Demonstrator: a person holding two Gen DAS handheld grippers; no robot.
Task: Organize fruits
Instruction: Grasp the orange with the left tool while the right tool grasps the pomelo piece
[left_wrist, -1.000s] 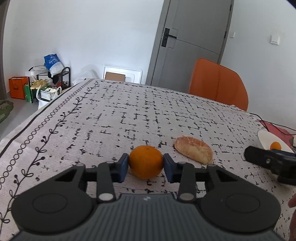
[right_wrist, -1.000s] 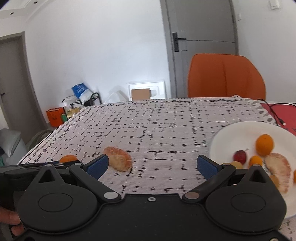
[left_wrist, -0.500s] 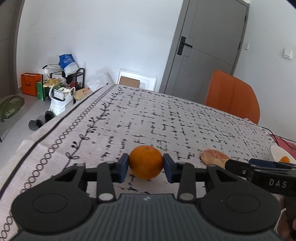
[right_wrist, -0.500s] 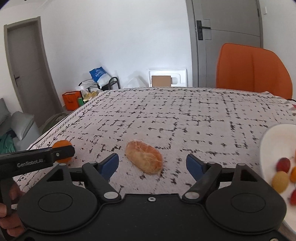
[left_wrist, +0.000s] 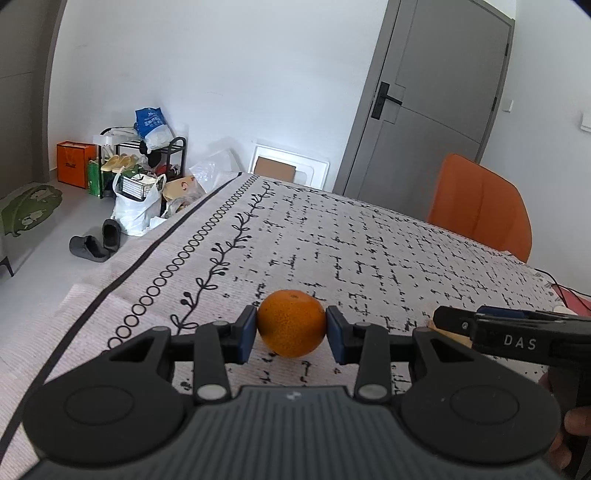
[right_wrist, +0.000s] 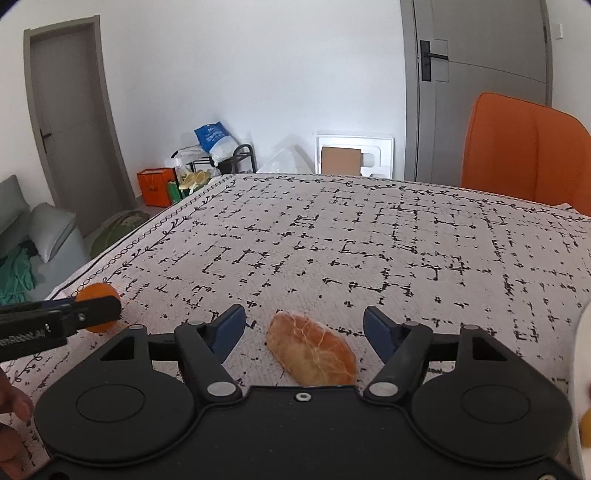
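The desk (left_wrist: 369, 243) drops off at its left border close beside my left jaws (left_wrist: 291, 328), with bare patterned cloth stretching ahead. They grip the orange (left_wrist: 291, 323) on both sides. My right jaws (right_wrist: 303, 328) stand wide, either side of the peeled segment (right_wrist: 312, 349), not touching it.

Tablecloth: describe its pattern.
The tablecloth is off-white with broken black grid marks, bordered by a black vine-and-circle trim and a dark stripe, clearest in the left wrist view.

Orange (left_wrist: 291, 323) lies left of peeled segment (right_wrist: 312, 350) on tablecloth (right_wrist: 332, 236).
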